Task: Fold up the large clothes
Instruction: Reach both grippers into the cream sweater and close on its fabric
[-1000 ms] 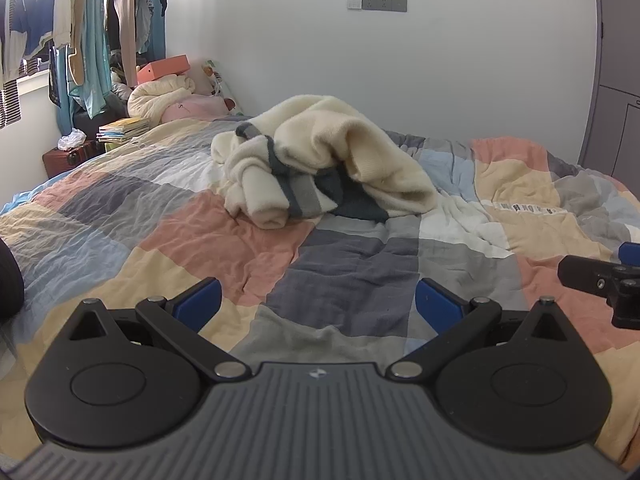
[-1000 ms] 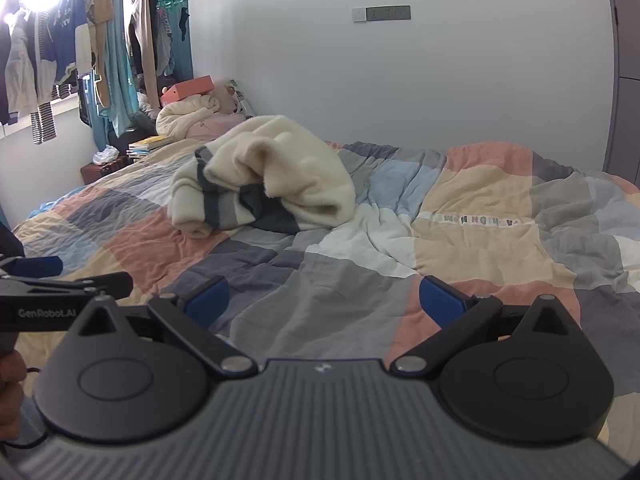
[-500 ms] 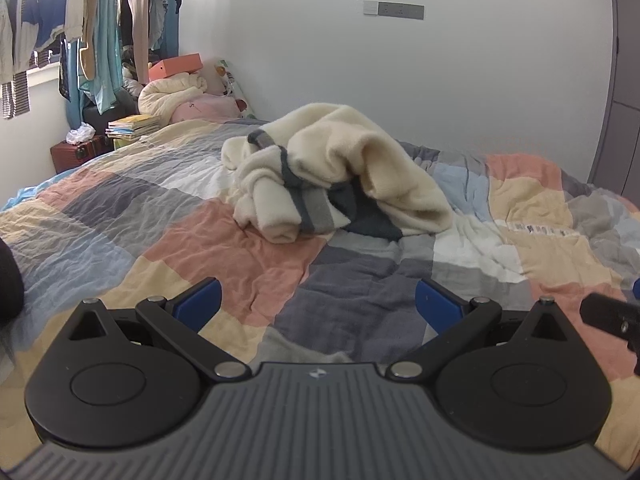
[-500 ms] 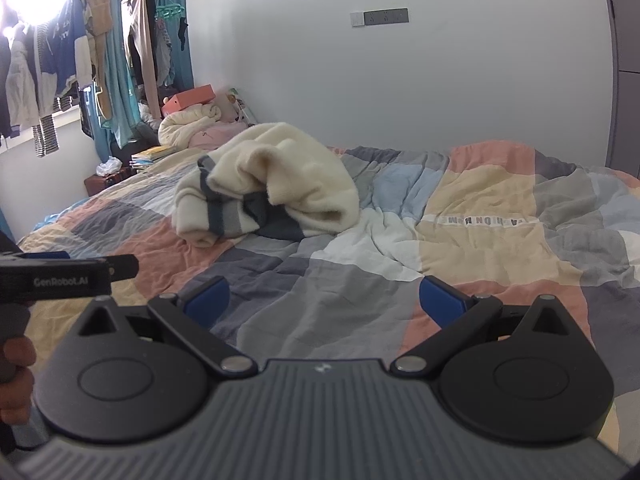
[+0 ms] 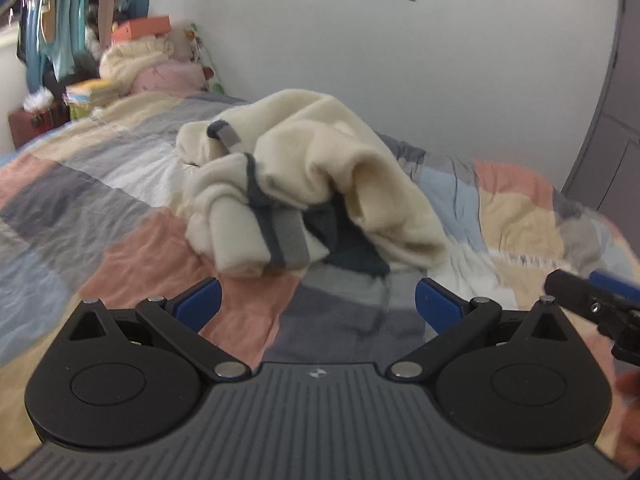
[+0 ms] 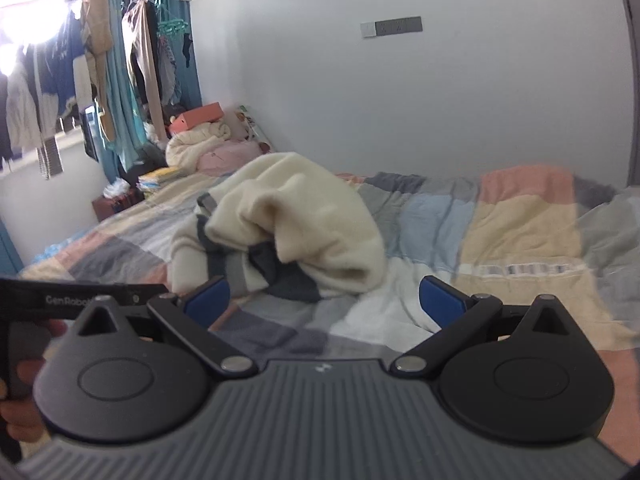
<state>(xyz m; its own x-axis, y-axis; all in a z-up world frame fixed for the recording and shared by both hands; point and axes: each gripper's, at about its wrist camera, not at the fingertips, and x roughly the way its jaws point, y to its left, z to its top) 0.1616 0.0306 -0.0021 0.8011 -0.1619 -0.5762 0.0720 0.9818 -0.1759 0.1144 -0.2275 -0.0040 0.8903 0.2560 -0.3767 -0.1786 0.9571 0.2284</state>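
A crumpled cream fleece garment with grey and dark stripes [image 5: 312, 192] lies heaped in the middle of a patchwork bedspread [image 5: 100, 208]. It also shows in the right wrist view [image 6: 296, 224]. My left gripper [image 5: 318, 304] is open and empty, just short of the heap's near edge. My right gripper [image 6: 326, 300] is open and empty, close to the heap's right side. The right gripper's body [image 5: 596, 304] shows at the right edge of the left wrist view, and the left gripper's body [image 6: 80, 300] at the left edge of the right wrist view.
Pillows and a rolled blanket [image 6: 200, 148] lie at the head of the bed, with an orange box [image 6: 196, 118] on top. Hanging clothes [image 6: 100, 80] fill the far left. A grey wardrobe [image 5: 608, 120] stands at the right.
Both grippers have moved forward toward the cream garment, which looks larger and closer. Both stay open.
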